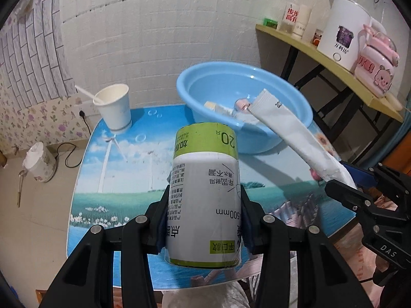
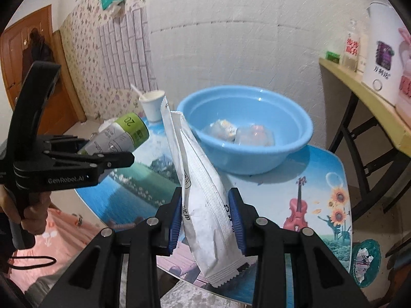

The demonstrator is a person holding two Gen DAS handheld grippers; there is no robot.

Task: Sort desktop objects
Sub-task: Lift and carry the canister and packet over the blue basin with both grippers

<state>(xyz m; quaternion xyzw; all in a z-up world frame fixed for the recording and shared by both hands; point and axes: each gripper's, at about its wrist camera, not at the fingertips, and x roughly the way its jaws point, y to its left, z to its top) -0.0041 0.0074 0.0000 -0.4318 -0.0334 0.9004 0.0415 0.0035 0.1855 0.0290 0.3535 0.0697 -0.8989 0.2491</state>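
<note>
Surface with a printed sky-and-meadow picture carries the containers. Largest is the blue basin, standing at the far side; inside it lie a few small clear-wrapped packets, bunched near the middle of its floor. Next in size, a white paper cup stands apart from the basin toward the far left corner, with a white plastic spoon leaning out over its rim.

Left claw is clamped partway closed around a roll of bags with a green band, held clear above the surface. Right claw is closed tight on a long white pouch, gripped near its serrated lower end and raised off the surface, its upper end pointing toward the basin.
</note>
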